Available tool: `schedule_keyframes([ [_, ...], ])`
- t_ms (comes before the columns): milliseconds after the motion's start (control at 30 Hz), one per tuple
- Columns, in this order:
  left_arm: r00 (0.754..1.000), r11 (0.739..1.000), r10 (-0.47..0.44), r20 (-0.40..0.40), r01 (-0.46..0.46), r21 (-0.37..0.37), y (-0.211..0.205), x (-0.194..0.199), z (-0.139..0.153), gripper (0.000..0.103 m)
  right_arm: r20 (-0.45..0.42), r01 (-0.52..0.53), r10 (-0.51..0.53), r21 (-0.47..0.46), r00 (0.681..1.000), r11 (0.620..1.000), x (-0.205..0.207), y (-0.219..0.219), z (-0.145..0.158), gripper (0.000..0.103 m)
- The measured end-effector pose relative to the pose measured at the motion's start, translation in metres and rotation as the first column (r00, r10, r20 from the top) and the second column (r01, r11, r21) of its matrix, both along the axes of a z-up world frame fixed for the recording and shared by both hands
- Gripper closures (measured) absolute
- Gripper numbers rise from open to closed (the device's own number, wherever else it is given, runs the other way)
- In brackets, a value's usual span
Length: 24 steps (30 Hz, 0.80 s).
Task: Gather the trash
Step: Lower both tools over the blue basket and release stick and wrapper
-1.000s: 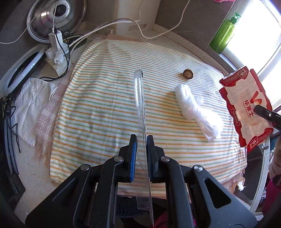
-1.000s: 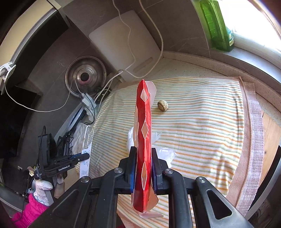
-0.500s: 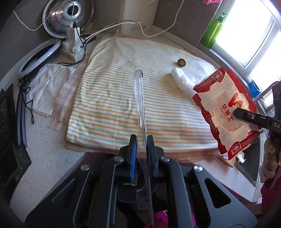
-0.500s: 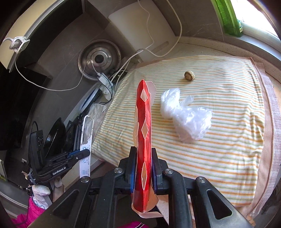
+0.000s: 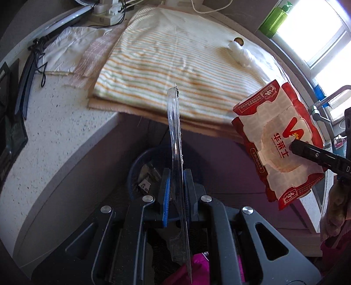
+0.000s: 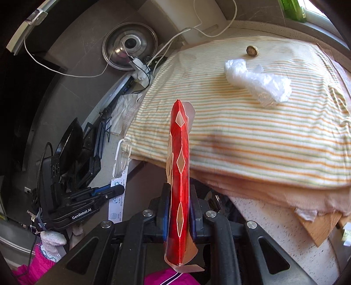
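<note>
Left gripper (image 5: 176, 193): both fingers are closed flat against a clear, flat plastic blister package (image 5: 176, 140). The package stands edge-on between the blue pads (image 5: 166, 197) and projects forward beyond the fingertips. Directly below and ahead of this gripper sits a dark blue round waste basket (image 5: 140, 162) on the floor, with scraps of packaging visible inside it (contents partly hidden by the fingers).

Right gripper (image 6: 178, 208): both fingers are clamped on a red and white printed food wrapper (image 6: 180, 153), held edge-on and upright. In the left wrist view the same wrapper (image 5: 278, 142) appears face-on to the right of the left gripper, with one dark fingertip (image 5: 307, 151) of the right gripper pressed on its printed face. In the right wrist view the left gripper (image 6: 109, 193) appears to the lower left, with the clear package (image 6: 120, 166) rising from it.

Ahead of both grippers, past the speckled countertop edge (image 5: 65, 136), lies a cloth striped in orange and green (image 6: 252, 131). Two items rest on it, well apart from the grippers:
- a crumpled white plastic bag (image 6: 258, 81), toward the far right of the cloth;
- a small round brown object (image 6: 252, 50) just beyond the bag (its nature cannot be determined).

Farther left stand a round metal lid (image 6: 129, 46), a white power adapter with cables (image 6: 138, 65), and a green bottle (image 5: 274, 20) by the window.
</note>
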<state>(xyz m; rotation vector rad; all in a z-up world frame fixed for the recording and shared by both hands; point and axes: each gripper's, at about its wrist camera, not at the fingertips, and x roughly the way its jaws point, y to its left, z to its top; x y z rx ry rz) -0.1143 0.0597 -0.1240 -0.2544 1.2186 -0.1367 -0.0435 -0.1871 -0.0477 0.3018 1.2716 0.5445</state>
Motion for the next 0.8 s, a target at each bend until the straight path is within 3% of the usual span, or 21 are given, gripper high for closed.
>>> schedule_keyframes([
  [300, 0.992, 1.0, -0.015, -0.127, 0.015, 0.001, 0.0, -0.019, -0.061, 0.094, -0.102, -0.013, 0.005, -0.077, 0.995, 0.997, -0.04, 0.024, -0.058, 0.09],
  [800, 0.959, 0.997, -0.072, -0.276, 0.079, 0.017, -0.017, -0.018, -0.141, 0.094, -0.16, -0.074, 0.041, -0.206, 0.986, 0.976, -0.068, 0.054, -0.127, 0.09],
])
